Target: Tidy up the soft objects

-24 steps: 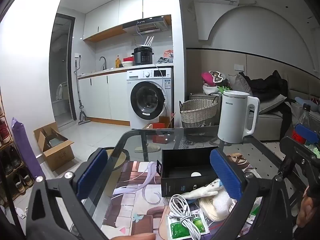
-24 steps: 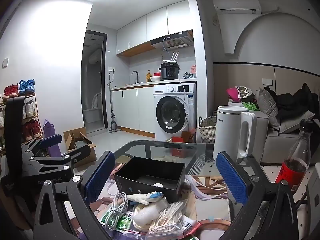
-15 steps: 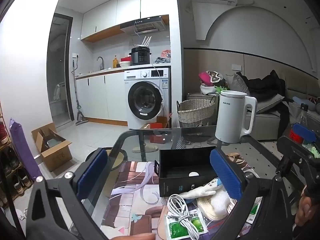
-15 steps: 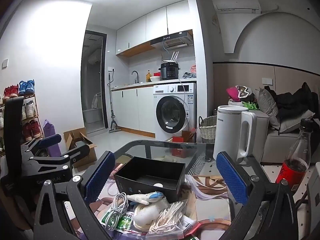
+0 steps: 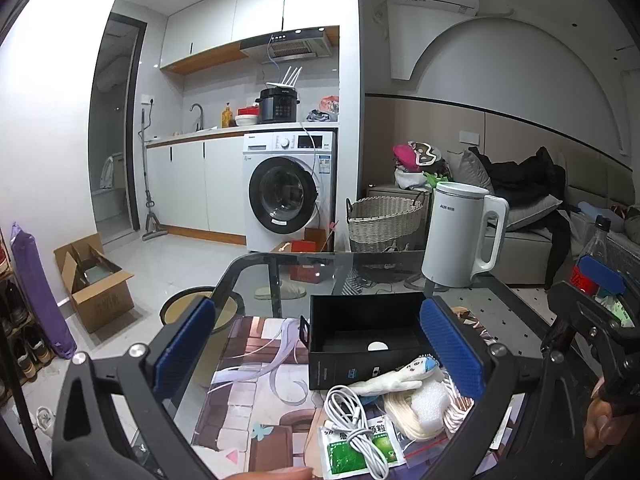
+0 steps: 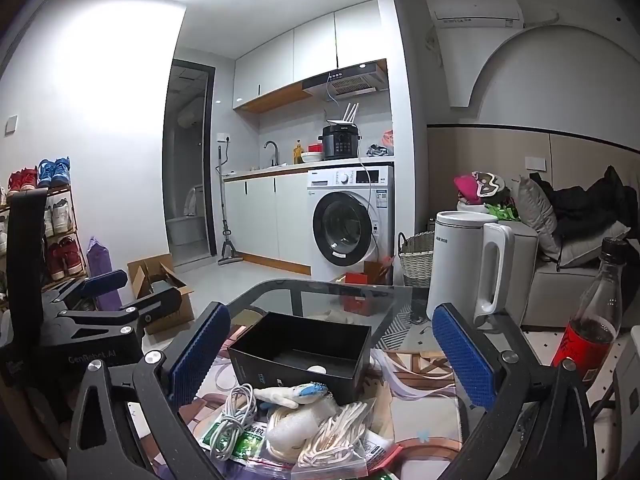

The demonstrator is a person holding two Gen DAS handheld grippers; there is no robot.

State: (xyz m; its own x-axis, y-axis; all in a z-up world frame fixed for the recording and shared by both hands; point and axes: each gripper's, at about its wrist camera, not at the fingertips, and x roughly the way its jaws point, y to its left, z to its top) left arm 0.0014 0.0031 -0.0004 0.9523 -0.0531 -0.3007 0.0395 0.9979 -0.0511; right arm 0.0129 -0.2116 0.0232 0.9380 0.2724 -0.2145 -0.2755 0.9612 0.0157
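Left wrist view: the left gripper (image 5: 318, 346) stands with its blue pads spread wide and nothing between them, hovering over the glass table (image 5: 360, 268). Just beyond, at centre frame, sits an open black box (image 5: 360, 332). In front of the box, lower centre right, lies the heap of soft things: a small white plush doll (image 5: 400, 376), a coiled white cable (image 5: 352, 412), a bundle of cream cord (image 5: 404, 416) and green sachets (image 5: 348, 452). A white kettle (image 5: 460, 236) stands at right of centre.

Right wrist view: the right gripper (image 6: 332, 354) is likewise fully spread and empty. The box (image 6: 304, 356) lies between its pads at centre, with the doll (image 6: 292, 394), cable (image 6: 236, 412) and cord (image 6: 340, 428) heaped touching one another at lower centre. A red-labelled bottle (image 6: 592, 320) stands at far right.
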